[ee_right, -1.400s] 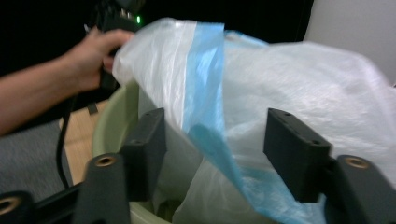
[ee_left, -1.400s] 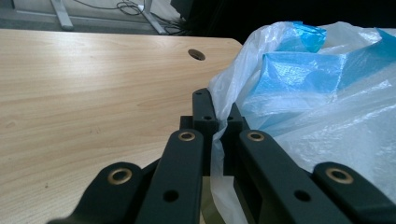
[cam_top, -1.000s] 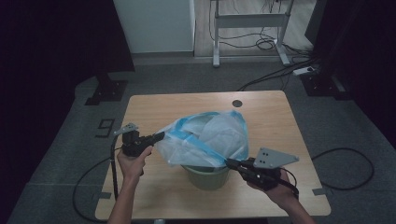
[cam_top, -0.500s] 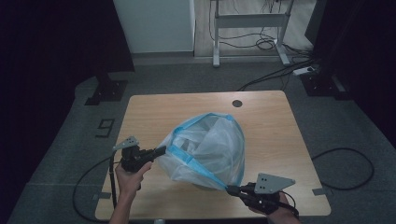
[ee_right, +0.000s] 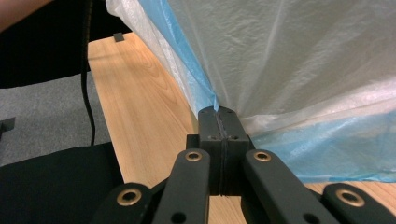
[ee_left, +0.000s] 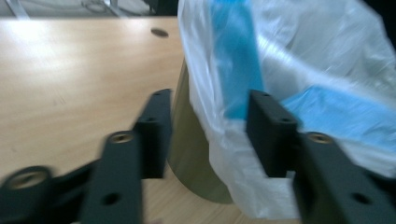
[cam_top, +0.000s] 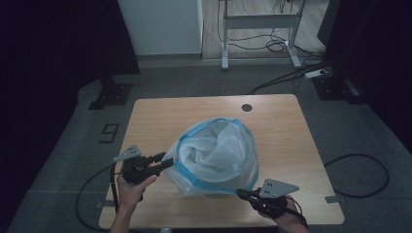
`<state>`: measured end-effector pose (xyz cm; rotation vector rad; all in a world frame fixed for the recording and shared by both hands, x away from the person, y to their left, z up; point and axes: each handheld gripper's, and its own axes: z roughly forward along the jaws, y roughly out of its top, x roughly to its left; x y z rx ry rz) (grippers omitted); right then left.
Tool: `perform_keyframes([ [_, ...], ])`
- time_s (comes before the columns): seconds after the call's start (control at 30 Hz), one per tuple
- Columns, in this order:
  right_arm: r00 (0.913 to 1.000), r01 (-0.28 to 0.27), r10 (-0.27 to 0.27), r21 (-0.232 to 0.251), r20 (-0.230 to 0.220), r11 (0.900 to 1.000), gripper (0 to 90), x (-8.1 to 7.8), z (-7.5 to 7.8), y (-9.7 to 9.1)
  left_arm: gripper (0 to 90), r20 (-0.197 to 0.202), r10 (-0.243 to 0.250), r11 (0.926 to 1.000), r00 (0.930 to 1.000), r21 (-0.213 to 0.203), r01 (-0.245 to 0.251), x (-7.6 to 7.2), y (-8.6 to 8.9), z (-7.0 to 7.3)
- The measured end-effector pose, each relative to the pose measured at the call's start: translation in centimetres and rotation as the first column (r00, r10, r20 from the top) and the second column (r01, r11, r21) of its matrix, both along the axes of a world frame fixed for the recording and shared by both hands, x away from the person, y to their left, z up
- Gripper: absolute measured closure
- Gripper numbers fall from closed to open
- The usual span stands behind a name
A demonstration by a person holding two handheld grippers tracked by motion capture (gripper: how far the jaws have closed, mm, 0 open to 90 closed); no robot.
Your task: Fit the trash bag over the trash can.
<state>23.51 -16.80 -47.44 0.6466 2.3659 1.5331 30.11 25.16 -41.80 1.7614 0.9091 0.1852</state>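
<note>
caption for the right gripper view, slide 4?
Right gripper shut on the blue-banded edge of a translucent white plastic bag above the light wooden table.

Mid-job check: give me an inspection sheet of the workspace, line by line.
Surface: wooden table, bare apart from the job's things; a dark round cap near its far edge.
Job's things: translucent bag with blue rim draped over a small bin, its mouth spread wide.
Clutter: nothing seen.
Grippers: left hand-held gripper at the bag's left edge, its jaws have just been opening, film between them but not pinched; right hand-held gripper shut on the bag's rim at the near right.
Cables: one trails from the left hand-held gripper off the near edge; another loops on the floor at the right.
Surroundings: grey floor, white cabinet, desk frame behind.
</note>
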Motion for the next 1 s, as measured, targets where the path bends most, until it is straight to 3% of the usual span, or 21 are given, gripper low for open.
perform_keyframes([
  [0.13, 0.9999, 0.012, -0.012, -0.004, 0.002, 0.9999, 88.8, 0.1, 0.0, 0.0, 31.7, 0.037, -0.006, 1.0000, 0.9993, 0.000, 0.006, 0.0, 0.0, 1.5],
  [0.33, 0.9997, 0.024, -0.024, 0.007, 0.002, 0.9997, 88.7, 0.2, 0.2, -0.1, 30.4, 0.055, -0.009, 0.9995, 0.9985, 0.030, 0.008, 1.5, -1.7, 2.9],
  [0.53, 0.9996, 0.028, -0.028, 0.011, 0.000, 0.9995, 88.7, 0.2, 0.1, -0.1, 33.2, 0.061, -0.002, 0.9977, 0.9981, 0.067, -0.002, 3.2, -3.3, 3.5],
  [0.67, 0.9994, 0.034, -0.034, 0.015, 0.000, 0.9993, 88.7, 0.2, 0.0, -0.3, 39.6, 0.069, 0.004, 0.9946, 0.9976, 0.103, -0.011, 3.8, -4.2, 3.4],
  [0.8, 0.9992, 0.039, -0.039, 0.019, 0.003, 0.9991, 88.6, 0.1, -0.1, -0.4, 58.5, 0.069, 0.006, 0.9921, 0.9976, 0.124, -0.014, 4.3, -4.7, 3.2],
  [0.9, 0.9990, 0.044, -0.044, 0.019, 0.008, 0.9989, 88.6, 0.1, -0.1, -0.6, 76.8, 0.052, -0.014, 0.9947, 0.9985, 0.103, 0.008, 4.8, -4.8, 3.1],
  [1.0, 0.9987, 0.046, -0.046, 0.013, 0.020, 0.9989, 88.6, 0.0, -0.1, -0.7, 88.1, 0.058, 0.005, 0.9969, 0.9983, 0.078, -0.009, 5.1, -4.5, 3.5],
])
